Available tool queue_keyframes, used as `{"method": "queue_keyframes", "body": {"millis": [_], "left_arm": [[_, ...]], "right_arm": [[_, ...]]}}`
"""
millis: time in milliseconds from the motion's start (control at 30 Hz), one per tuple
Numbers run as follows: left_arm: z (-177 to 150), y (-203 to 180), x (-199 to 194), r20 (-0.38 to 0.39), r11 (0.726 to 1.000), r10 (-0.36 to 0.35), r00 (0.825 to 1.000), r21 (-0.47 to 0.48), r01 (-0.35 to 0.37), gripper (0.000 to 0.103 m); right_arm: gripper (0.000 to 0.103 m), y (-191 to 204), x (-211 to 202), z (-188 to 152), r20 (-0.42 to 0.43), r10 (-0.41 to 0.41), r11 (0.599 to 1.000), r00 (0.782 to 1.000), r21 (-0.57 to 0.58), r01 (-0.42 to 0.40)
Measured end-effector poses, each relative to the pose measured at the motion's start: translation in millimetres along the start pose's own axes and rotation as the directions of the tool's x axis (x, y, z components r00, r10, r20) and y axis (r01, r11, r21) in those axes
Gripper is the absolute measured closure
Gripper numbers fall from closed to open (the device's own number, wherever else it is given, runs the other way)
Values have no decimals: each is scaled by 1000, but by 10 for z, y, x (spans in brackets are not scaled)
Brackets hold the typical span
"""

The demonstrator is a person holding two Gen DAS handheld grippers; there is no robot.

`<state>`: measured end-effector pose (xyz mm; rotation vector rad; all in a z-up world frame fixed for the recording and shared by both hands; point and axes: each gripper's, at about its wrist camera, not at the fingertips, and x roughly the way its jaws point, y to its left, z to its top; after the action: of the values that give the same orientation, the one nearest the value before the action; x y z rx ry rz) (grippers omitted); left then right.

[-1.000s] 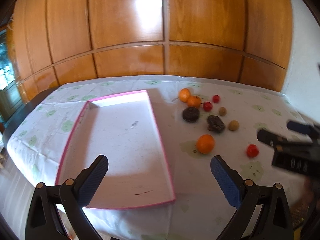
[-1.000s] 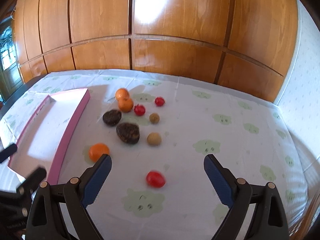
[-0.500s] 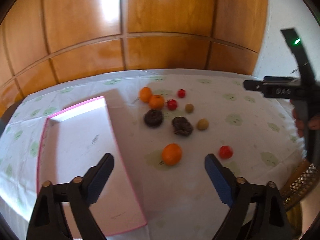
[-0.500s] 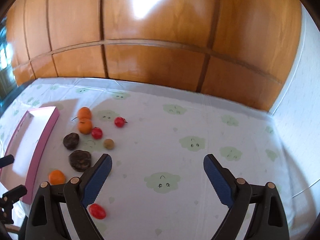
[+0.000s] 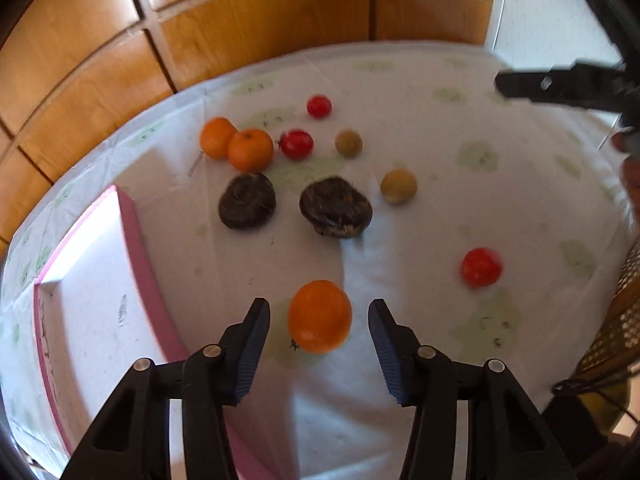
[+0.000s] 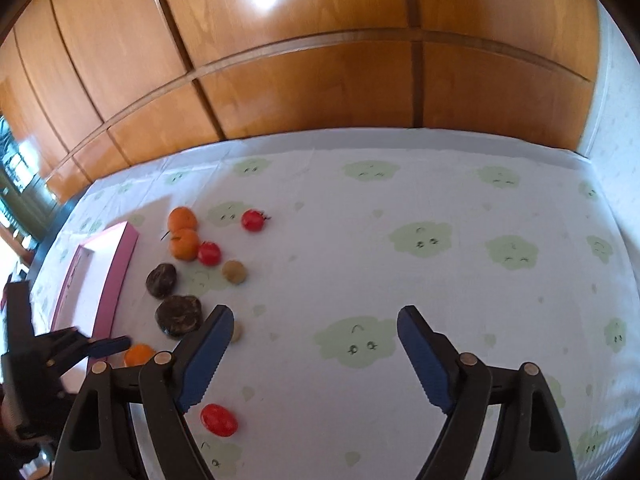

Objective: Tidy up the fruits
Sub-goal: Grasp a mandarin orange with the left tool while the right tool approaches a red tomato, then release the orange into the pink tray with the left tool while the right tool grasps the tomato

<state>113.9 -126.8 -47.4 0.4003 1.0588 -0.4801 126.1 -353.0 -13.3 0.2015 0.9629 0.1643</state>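
Note:
A lone orange point(image 5: 320, 316) lies on the white cloth, just right of the pink-rimmed tray point(image 5: 132, 232). My left gripper point(image 5: 319, 312) straddles it from above. Its jaws are closing, and a gap still shows on each side of the fruit. Beyond it lie two oranges point(image 5: 250, 155), two dark brown fruits point(image 5: 335, 207), two small tan fruits point(image 5: 398, 186) and three red tomatoes point(image 5: 481, 267). My right gripper point(image 6: 316, 316) hangs over bare cloth right of the pile. Its jaws are closing with nothing between them. A tomato point(image 6: 219, 420) lies near its left finger.
A wood-panelled wall point(image 6: 320, 80) runs along the back of the table, and a white wall point(image 6: 616, 100) closes the right end. A wicker object point(image 5: 616, 320) stands off the table's right edge. The cloth point(image 6: 460, 240) bears pale green cloud prints.
My left gripper swung right from over the tray to the lone orange, dropped lower and narrowed its jaws. My right gripper shifted right, away from the fruit pile, and narrowed slightly.

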Motion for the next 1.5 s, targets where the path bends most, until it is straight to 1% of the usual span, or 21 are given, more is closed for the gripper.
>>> {"method": "queue_keyframes", "body": {"millis": [33, 67, 100, 167, 233, 333, 433, 500, 567, 633, 667, 733, 833, 867, 1033, 1067, 1200, 1233, 1333, 1433, 1500], "left_arm": [[3, 4, 46, -12, 1000, 7, 1000, 3, -7, 58], [1, 1, 105, -27, 1000, 13, 1000, 6, -13, 65], [-7, 4, 133, -30, 1000, 9, 1000, 1, -9, 68], [-27, 17, 127, -6, 1000, 5, 1000, -18, -5, 68], [-54, 64, 64, 22, 998, -9, 1000, -60, 10, 68], [-131, 215, -140, 95, 988, -35, 995, -149, 49, 68], [-164, 452, -340, 159, 964, -48, 986, -251, 87, 68], [-224, 655, -498, 201, 945, -25, 979, -314, 88, 68], [-266, 846, -590, 218, 931, 28, 975, -360, 54, 68], [-303, 1066, -592, 215, 912, 75, 974, -411, 21, 68], [-352, 1202, -598, 207, 892, 94, 974, -452, 9, 68], [-404, 1408, -572, 192, 862, 126, 973, -507, -12, 68], [-439, 1727, -483, 150, 816, 179, 972, -574, -62, 68], [-447, 1821, -438, 129, 802, 197, 972, -591, -84, 68], [-456, 1994, -318, 84, 786, 259, 962, -597, -160, 67], [-454, 2025, -308, 73, 782, 274, 959, -598, -178, 66], [-492, 2049, -346, 71, 756, 305, 950, -625, -196, 41], [-525, 2025, -392, 79, 753, 310, 947, -629, -194, 40], [-575, 1925, -479, 95, 756, 294, 951, -632, -171, 40], [-677, 1699, -619, 132, 778, 287, 949, -610, -151, 40], [-749, 1487, -729, 168, 802, 307, 937, -576, -160, 40]], "right_arm": [[28, 20, 30, -10, -14, 4, 1000, 1000, -11, -4], [31, 39, 62, -24, -34, 12, 1000, 999, -21, -13], [35, 74, 104, -40, -58, 14, 999, 998, -38, -17], [42, 119, 161, -63, -94, 20, 998, 995, -63, -26], [48, 163, 213, -98, -132, 53, 995, 990, -78, -63], [50, 373, 269, -184, -225, 191, 966, 955, -131, -224], [50, 602, 324, -326, -289, 209, 934, 934, -224, -278], [50, 699, 386, -432, -316, 165, 926, 934, -276, -257], [50, 713, 454, -489, -350, 126, 924, 928, -299, -238], [50, 739, 497, -542, -368, 103, 918, 924, -323, -231], [51, 739, 506, -563, -371, 99, 916, 923, -329, -231], [66, 759, 534, -610, -378, 72, 909, 923, -356, -216], [74, 758, 562, -617, -359, 48, 908, 932, -374, -191], [74, 742, 559, -614, -358, 50, 910, 932, -368, -191], [75, 659, 612, -553, -361, 44, 909, 931, -372, -188], [75, 665, 623, -553, -361, 49, 911, 931, -366, -190], [75, 595, 639, -522, -360, 63, 914, 931, -354, -198], [75, 594, 634, -526, -356, 57, 911, 933, -364, -194], [75, 609, 567, -598, -336, 35, 900, 941, -400, -176], [75, 659, 495, -633, -317, 15, 892, 948, -424, -156], [75, 731, 481, -696, -294, -11, 881, 956, -455, -130]]}}
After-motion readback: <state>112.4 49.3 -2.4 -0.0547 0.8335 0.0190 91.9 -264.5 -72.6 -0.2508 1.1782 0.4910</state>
